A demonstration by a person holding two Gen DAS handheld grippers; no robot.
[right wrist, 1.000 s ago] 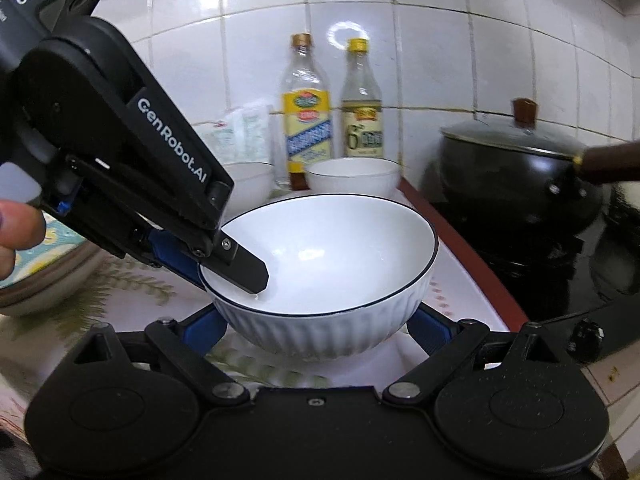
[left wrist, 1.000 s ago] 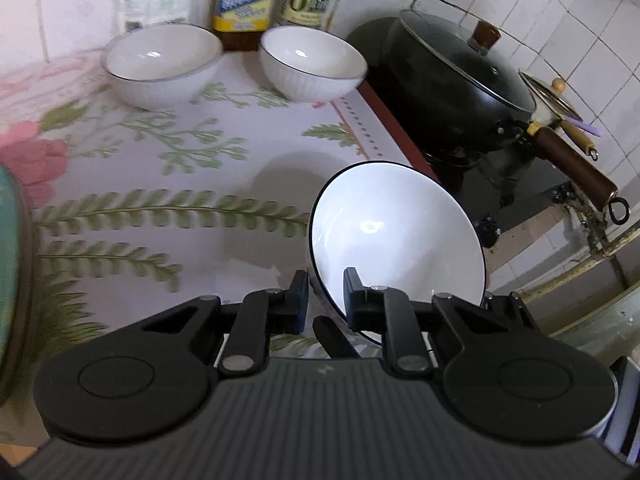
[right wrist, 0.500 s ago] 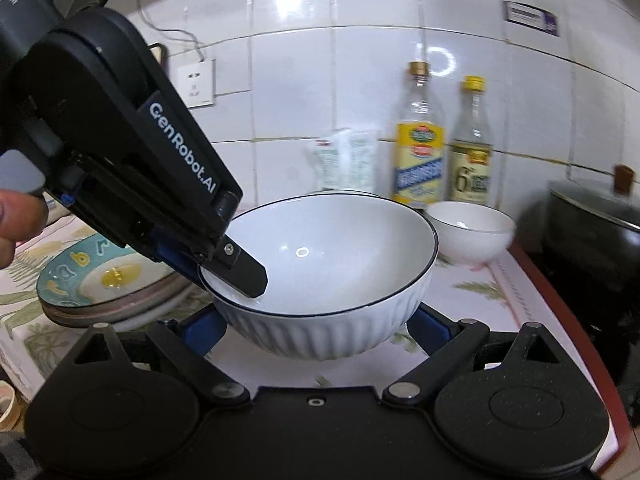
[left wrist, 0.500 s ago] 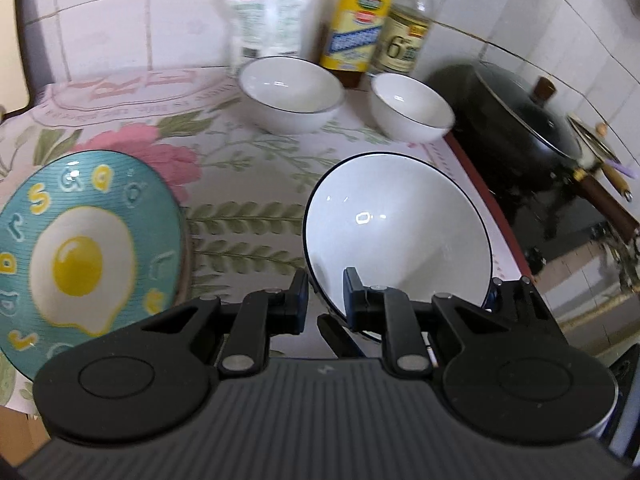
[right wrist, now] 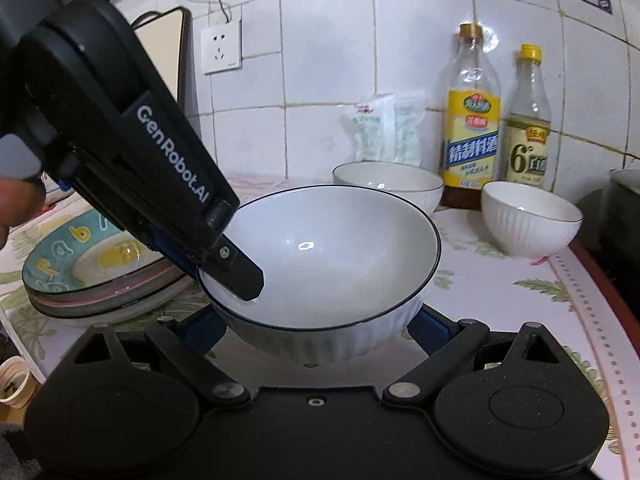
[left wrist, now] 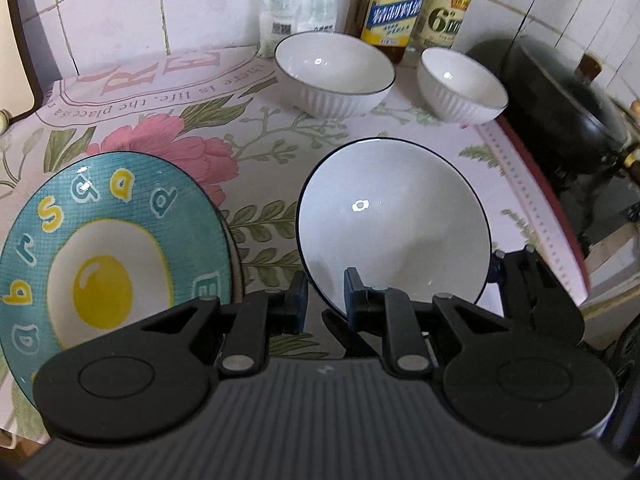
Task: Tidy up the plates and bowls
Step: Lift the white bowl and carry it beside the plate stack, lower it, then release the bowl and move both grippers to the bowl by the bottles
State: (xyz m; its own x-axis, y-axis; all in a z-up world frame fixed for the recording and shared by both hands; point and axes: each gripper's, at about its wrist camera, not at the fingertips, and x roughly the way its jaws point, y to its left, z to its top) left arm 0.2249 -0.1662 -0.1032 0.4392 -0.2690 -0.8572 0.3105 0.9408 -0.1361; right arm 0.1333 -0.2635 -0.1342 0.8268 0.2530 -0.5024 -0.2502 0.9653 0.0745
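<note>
- Two hand-held grippers share one load: the large white bowl (right wrist: 336, 276) is carried above the bench (left wrist: 280, 152), between the plate stack and the two bowls by the wall.
- The egg-pattern plate (left wrist: 108, 256) tops a stack at the left; it could be clipped by the bowl if the bowl is swung that way too low.
- The left hand-held gripper (left wrist: 326, 300) is clenched on the bowl's near rim, one finger inside, one outside; on smooth glaze that thin pinch could slip.
- The right hand-held gripper (right wrist: 316, 328) is spread wide around the bowl's ribbed base; whether its pads truly press cannot be told, so support there may be lost.
- The medium bowl (left wrist: 334, 72) and the small bowl (left wrist: 462, 84) stand near the bottles (left wrist: 420, 0); a careless nesting could knock them.
</note>
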